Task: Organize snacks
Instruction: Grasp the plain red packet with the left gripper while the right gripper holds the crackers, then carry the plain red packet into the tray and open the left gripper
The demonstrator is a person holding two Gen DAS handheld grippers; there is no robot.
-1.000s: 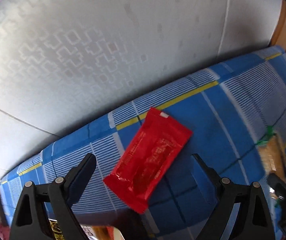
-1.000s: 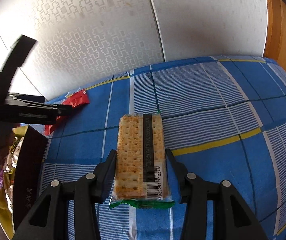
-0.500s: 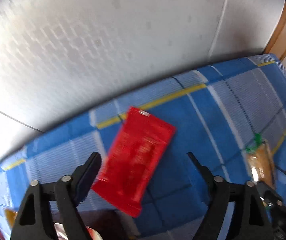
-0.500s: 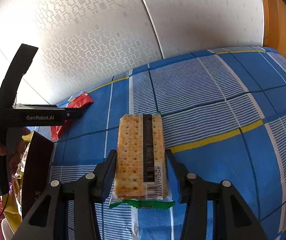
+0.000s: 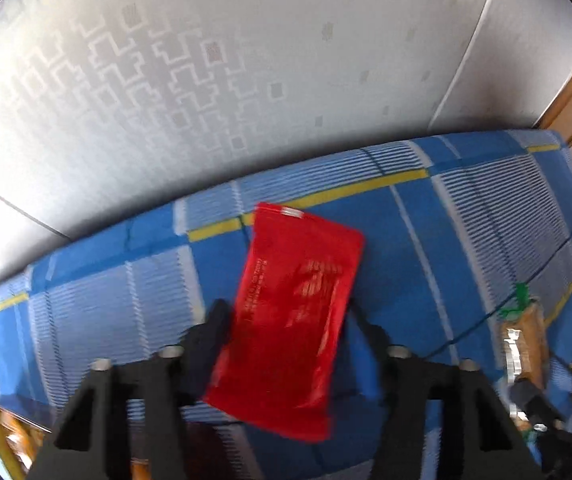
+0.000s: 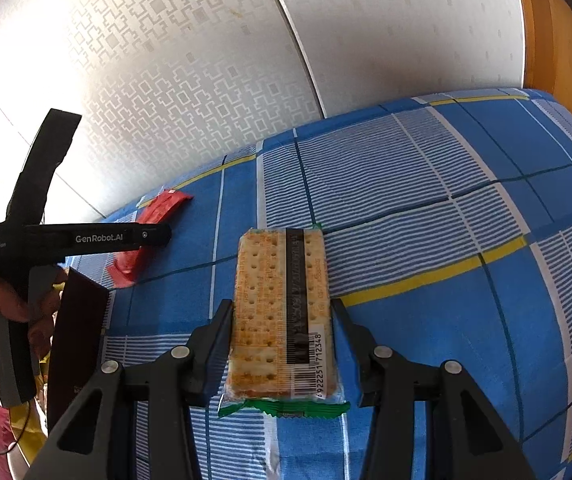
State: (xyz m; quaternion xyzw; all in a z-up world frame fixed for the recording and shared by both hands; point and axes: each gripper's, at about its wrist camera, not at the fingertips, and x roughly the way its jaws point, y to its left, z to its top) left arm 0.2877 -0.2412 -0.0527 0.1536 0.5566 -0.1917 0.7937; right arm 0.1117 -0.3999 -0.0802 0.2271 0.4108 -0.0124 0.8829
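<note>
A red snack packet (image 5: 293, 316) lies on the blue checked cloth (image 5: 465, 248). My left gripper (image 5: 287, 312) sits around it, its jaws closed in to the packet's two long edges. The packet also shows in the right wrist view (image 6: 154, 216), partly behind the left gripper's body (image 6: 86, 236). A clear pack of crackers (image 6: 282, 312) with a green end seal lies between the fingers of my right gripper (image 6: 282, 312), which touch its sides. The cracker pack also shows at the right of the left wrist view (image 5: 523, 344).
A dark brown box (image 6: 76, 344) stands at the left edge of the cloth (image 6: 465, 220), with yellow and gold wrappers (image 6: 30, 432) behind it. A patterned white wall (image 6: 206, 80) runs behind the surface. A wooden frame (image 6: 557, 40) stands at the far right.
My left gripper has moved forward over the red packet and its jaws have narrowed from wide open to the packet's edges. The right gripper and the crackers have stayed put.
</note>
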